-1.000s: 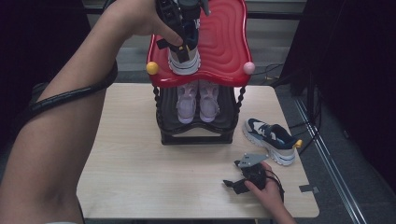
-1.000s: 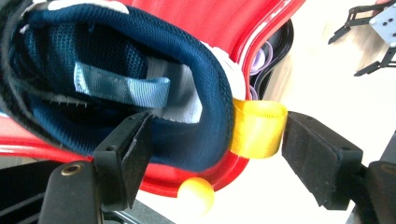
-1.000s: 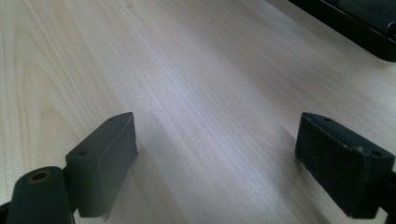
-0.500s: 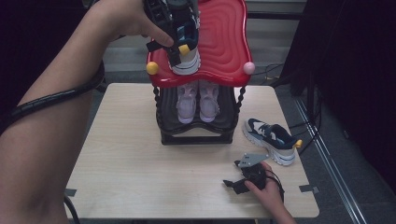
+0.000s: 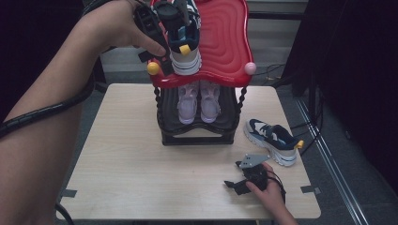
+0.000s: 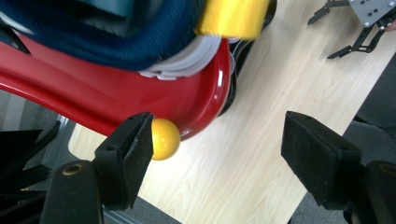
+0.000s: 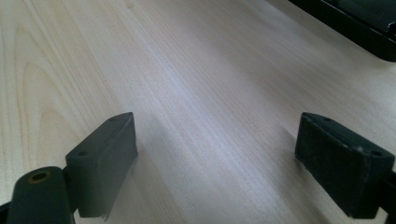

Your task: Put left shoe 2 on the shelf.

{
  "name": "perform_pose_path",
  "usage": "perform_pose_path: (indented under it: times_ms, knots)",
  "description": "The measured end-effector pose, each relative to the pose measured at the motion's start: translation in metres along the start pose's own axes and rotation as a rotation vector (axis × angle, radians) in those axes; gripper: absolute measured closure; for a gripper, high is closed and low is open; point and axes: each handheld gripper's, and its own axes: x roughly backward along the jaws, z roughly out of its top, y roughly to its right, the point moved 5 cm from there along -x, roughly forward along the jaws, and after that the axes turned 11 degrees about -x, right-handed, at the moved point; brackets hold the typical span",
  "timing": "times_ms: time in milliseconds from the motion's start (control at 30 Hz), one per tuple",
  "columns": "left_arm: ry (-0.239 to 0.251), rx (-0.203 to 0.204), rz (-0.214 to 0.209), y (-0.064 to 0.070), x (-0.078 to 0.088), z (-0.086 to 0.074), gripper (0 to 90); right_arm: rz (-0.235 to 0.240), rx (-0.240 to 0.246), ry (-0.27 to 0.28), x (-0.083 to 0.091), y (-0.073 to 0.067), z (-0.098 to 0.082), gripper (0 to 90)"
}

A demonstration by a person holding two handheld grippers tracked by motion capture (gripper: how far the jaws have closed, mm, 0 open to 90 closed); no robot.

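Table [image 5: 141,187]: four shoes, one rack [image 5: 197,136]; both claws agape, empty.

Navy sneaker [image 5: 184,40], yellow tab; red ridged shelf [image 5: 225,42]; perhaps lilac pair [image 5: 199,101].

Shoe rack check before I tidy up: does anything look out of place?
Yes. One navy sneaker lies alone on the table right of the rack, while its match sits on the red top shelf, near the front left corner. The pale pair below looks neat.
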Motion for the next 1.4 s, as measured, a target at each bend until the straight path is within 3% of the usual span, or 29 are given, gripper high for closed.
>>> perform_pose_path:
  times_ms: [333,600,1000,1033,1400]
  knots:
    - [-0.014,0.027,-0.035,0.005,-0.010,-0.016,25.8,0.000,0.000,0.000,0.000,0.000,0.000,12.3]
    - [-0.039,0.017,-0.048,0.014,-0.020,-0.030,26.3,0.000,0.000,0.000,0.000,0.000,0.000,12.3]
    - [-0.031,0.025,-0.055,0.024,-0.033,-0.048,26.2,0.000,0.000,0.000,0.000,0.000,0.000,12.3]
    - [-0.026,0.040,-0.054,0.024,-0.035,-0.049,26.2,0.000,0.000,-0.003,0.000,0.000,0.000,12.3]
    - [-0.063,0.051,-0.071,0.032,-0.055,-0.069,26.4,-0.001,0.000,-0.003,0.000,0.000,0.000,12.3]
